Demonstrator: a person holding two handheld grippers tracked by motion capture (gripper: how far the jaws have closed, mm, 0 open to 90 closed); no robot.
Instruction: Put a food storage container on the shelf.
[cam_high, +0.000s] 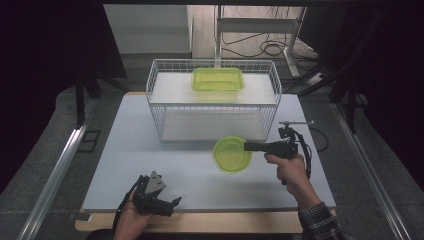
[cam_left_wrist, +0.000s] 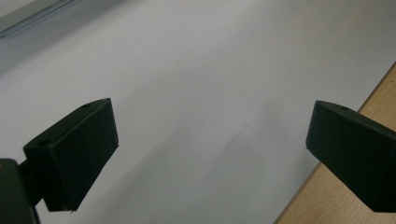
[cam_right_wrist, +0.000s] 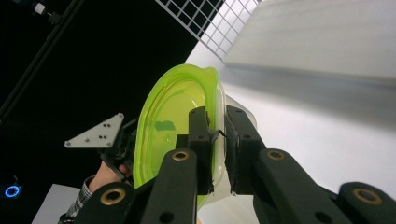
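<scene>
Now the right gripper (cam_high: 247, 146) is clamped on the rim of a round container of clear plastic with a lime-green lid (cam_high: 232, 154). In the right gripper view its two black jaws pinch the edge of this container (cam_right_wrist: 180, 126) from both sides, narrow, with the thin rim between them. From above, the container hangs over the white table (cam_high: 150, 165), just in front of the white wire basket (cam_high: 214, 100), and the gripper comes to it from the right side, held in the person's right hand (cam_high: 289, 167).

Inside the basket, at its far part, lies a rectangular lime-green plastic box (cam_high: 218, 79), well apart from the round one.

The left gripper (cam_high: 172, 202) rests low at the near edge of the table, in the left hand (cam_high: 131, 220). Its jaws stand wide, with nothing between them; in the left gripper view they frame the bare white tabletop (cam_left_wrist: 210, 70) and the wooden edge (cam_left_wrist: 373, 112).
</scene>
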